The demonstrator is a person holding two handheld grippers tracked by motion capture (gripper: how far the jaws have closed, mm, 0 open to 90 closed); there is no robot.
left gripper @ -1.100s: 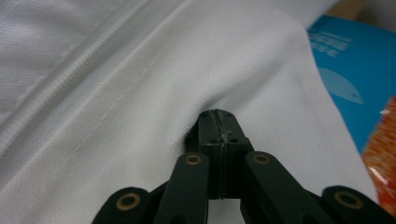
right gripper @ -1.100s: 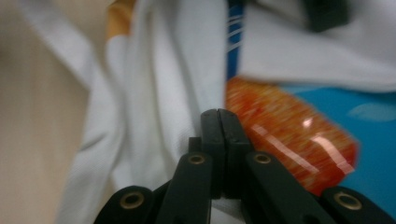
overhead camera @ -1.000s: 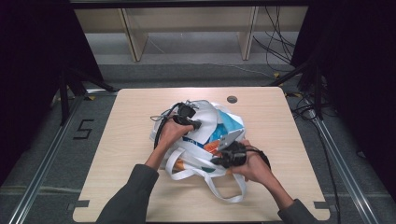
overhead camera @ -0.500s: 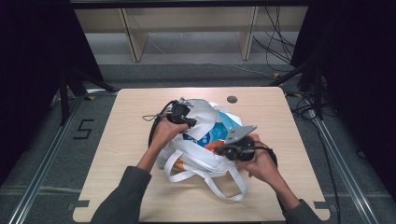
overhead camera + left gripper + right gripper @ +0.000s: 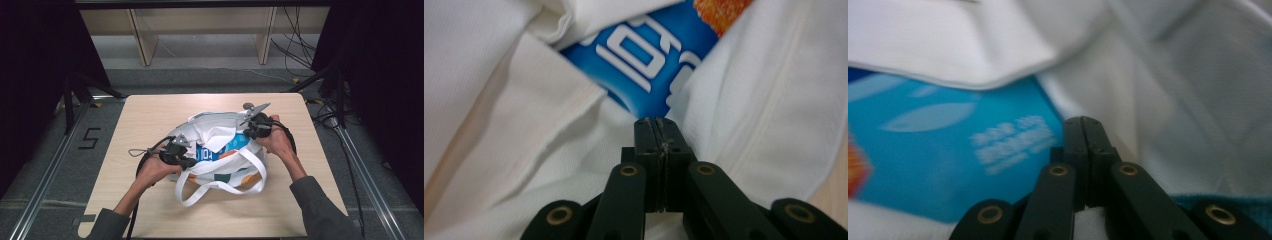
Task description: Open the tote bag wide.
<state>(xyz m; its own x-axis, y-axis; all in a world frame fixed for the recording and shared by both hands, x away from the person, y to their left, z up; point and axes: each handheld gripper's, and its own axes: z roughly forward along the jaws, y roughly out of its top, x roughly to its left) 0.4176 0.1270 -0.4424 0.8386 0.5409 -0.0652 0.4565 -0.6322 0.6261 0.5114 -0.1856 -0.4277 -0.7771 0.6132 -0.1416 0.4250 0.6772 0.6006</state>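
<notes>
A white cloth tote bag (image 5: pixel 220 129) lies in the middle of the table, its mouth pulled wide. Inside it lies a blue snack packet (image 5: pixel 226 149) with white lettering and an orange patch. My left gripper (image 5: pixel 190 163) is at the bag's near left rim. Its jaws are shut, with white fabric gathered at the tips (image 5: pixel 656 122) and the blue packet (image 5: pixel 649 55) beyond them. My right gripper (image 5: pixel 251 133) is at the far right rim, also shut, with fabric bunched at its tips (image 5: pixel 1084 120) beside the packet (image 5: pixel 948 165). The bag's handles (image 5: pixel 220 187) loop toward the near edge.
The wooden table (image 5: pixel 150 115) has bare room all around the bag. A small dark round thing (image 5: pixel 246 105) sits near the far edge by the right gripper's grey plate. Shelving stands beyond the table, cables lie on the floor at right, and a "5" mark (image 5: pixel 90 138) lies at left.
My left hand has moved left and nearer, and my right hand has moved farther away and slightly right. The bag's mouth has spread between them, showing more of the blue packet.
</notes>
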